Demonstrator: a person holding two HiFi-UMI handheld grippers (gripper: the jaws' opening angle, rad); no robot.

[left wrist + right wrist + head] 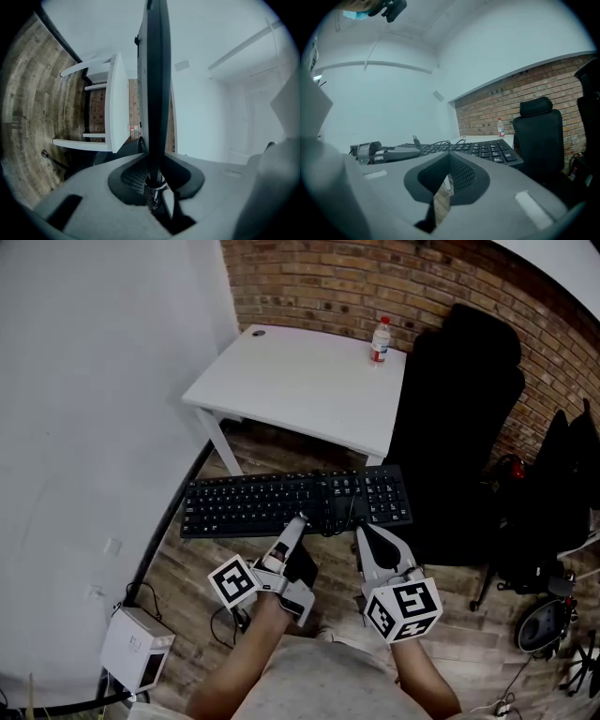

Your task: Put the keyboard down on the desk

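Nearest in, the left gripper (298,520) is rolled on its side and clenched on the near long edge of the keyboard (272,503); its own view shows the slab edge-on, pinched between the 2 jaws. Just beside it, the right gripper (361,529) sits flat with its jaws drawn together at the tips and nothing between them. It meets that same near edge by the number pad and, as I read it, props the board rather than grips it.

The keyboard hangs roughly level in the air over the wooden floor (187,579), short of the desk (281,390) and lower than its top. Its cable (334,513) is bundled on the keys.

So this is the carry: the board is lifted but not set down. The desk's near edge lies just past the keyboard's far edge. Its white top is bare except for 1 bottle (380,339) near the far right corner, and a black chair (459,427) stands at its right side.

The next move calls for raising the board above that near edge, moving it forward over the bare middle, keeping it level and clear of the bottle, then lowering it flat before the left jaws let go.
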